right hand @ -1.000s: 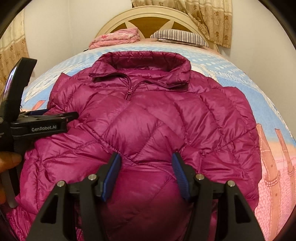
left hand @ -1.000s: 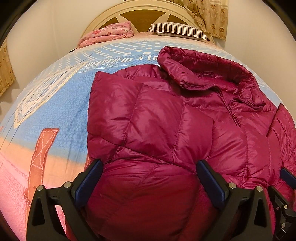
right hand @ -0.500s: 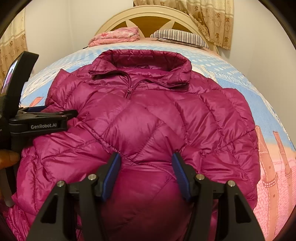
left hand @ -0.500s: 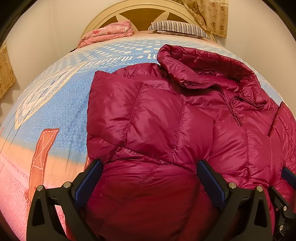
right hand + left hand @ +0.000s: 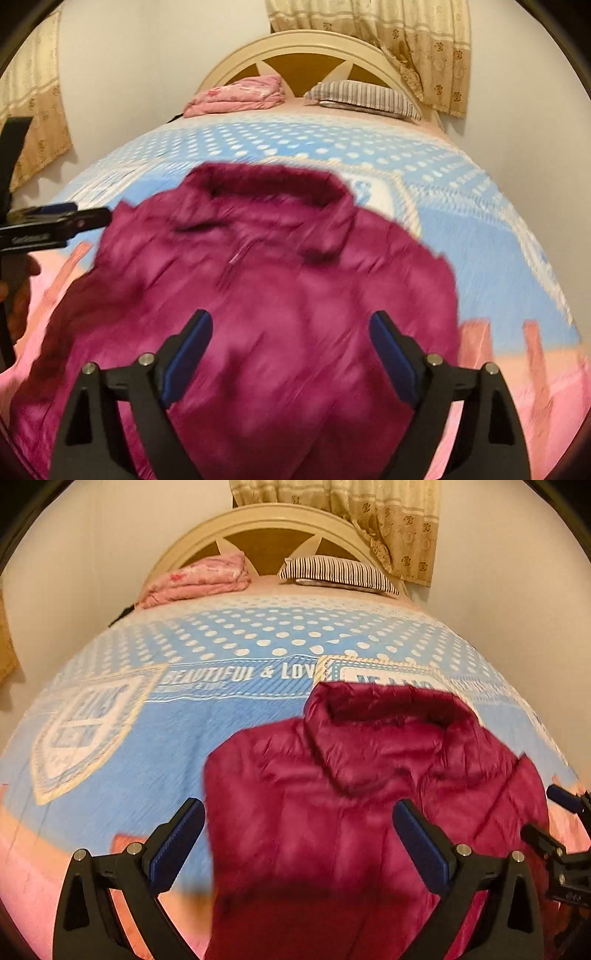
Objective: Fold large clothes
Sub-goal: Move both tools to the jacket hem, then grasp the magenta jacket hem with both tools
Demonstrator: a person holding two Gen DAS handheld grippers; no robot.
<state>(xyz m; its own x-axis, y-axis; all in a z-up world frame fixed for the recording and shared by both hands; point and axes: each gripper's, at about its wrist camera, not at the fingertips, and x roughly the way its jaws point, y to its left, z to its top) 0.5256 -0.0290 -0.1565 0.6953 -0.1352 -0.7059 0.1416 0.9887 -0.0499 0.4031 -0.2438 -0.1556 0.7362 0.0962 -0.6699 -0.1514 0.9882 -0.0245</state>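
With the right claw [image 5: 290, 354] opening and the left claw [image 5: 297, 843] wide, neither gripping, regrasp the jacket [image 5: 258, 295] lying near on the bed [image 5: 480, 236] at its hem corners.

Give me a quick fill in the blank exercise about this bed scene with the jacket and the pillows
1. The puffy jacket on the bed is ____ in colour.
2. The pillow by the headboard has a ____ pattern.
3. The folded blanket beside that pillow is ____.
4. The bedspread reads "BEAUTIFUL & ____".

Missing words: magenta; striped; pink; LOV
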